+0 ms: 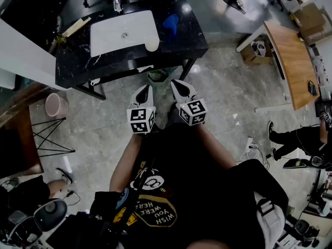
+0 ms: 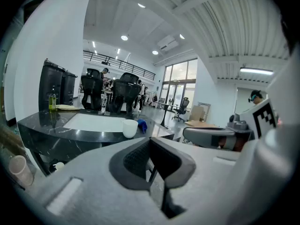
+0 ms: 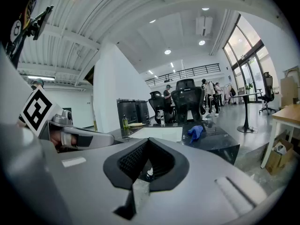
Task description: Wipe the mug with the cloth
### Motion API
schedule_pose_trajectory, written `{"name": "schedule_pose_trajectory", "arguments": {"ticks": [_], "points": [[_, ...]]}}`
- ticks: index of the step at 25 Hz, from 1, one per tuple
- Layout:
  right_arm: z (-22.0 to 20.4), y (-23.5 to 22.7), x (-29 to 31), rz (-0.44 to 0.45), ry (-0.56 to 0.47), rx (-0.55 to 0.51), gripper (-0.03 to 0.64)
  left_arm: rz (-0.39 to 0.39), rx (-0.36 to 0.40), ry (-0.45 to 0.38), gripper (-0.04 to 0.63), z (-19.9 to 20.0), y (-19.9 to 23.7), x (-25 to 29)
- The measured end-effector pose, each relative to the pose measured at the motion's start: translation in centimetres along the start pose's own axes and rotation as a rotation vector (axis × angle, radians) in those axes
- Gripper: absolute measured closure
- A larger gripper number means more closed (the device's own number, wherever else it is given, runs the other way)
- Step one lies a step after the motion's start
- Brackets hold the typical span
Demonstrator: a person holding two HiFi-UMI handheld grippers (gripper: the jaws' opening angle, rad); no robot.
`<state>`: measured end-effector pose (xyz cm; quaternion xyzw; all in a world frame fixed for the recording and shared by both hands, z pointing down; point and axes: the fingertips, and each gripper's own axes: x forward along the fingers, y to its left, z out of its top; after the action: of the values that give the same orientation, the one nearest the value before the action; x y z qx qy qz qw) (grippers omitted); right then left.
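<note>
A white mug (image 1: 152, 44) stands on the black marble table (image 1: 192, 40), at the right end of a white sink basin (image 1: 123, 32). A blue cloth (image 1: 170, 23) lies crumpled on the table just beyond the mug. The left gripper view shows the mug (image 2: 129, 128) and the cloth (image 2: 142, 125) side by side; the right gripper view shows only the cloth (image 3: 195, 133). My left gripper (image 1: 147, 91) and right gripper (image 1: 177, 85) hang close together in front of the table, short of its near edge. Both are shut and hold nothing (image 2: 150, 142) (image 3: 149, 142).
A clear bottle (image 1: 116, 1) stands behind the basin, with office chairs beyond it. A bin (image 1: 158, 77) sits under the table. A pink bucket (image 1: 56, 105) and a wire stool (image 1: 46, 136) are at the left. At the right are a wooden desk (image 1: 293, 61) and a seated person (image 1: 301, 139).
</note>
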<state>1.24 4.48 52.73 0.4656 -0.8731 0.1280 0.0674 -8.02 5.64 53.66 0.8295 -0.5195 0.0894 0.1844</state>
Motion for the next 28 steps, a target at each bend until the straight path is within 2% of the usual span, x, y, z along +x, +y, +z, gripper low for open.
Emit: {"name": "schedule_pose_trajectory", "arguments": {"ticks": [6,18,21,25,28], "points": [[0.3,-0.1,0.5,0.005,-0.004,0.002,0.618,0.005,-0.029,0.012,0.591,-0.1,0.8,0.5],[0.1,-0.6,1.5,0.007,0.015,-0.01,0.618,0.01,-0.024,-0.01,0.591,0.5,1.7,1.1],[-0.2,-1.1,1.4,0.013,0.021,0.014,0.618,-0.004,-0.038,0.007,0.591,0.1,1.7,1.5],[0.3,-0.9,1.6,0.054,-0.007,0.069,0.612,-0.057,-0.121,0.073,0.591,-1.6,1.2,2.3],[0.0,-1.7,2.3,0.048,0.025,0.054,0.592,-0.068,-0.111,0.081,0.591,-1.8,0.7,2.8]]}}
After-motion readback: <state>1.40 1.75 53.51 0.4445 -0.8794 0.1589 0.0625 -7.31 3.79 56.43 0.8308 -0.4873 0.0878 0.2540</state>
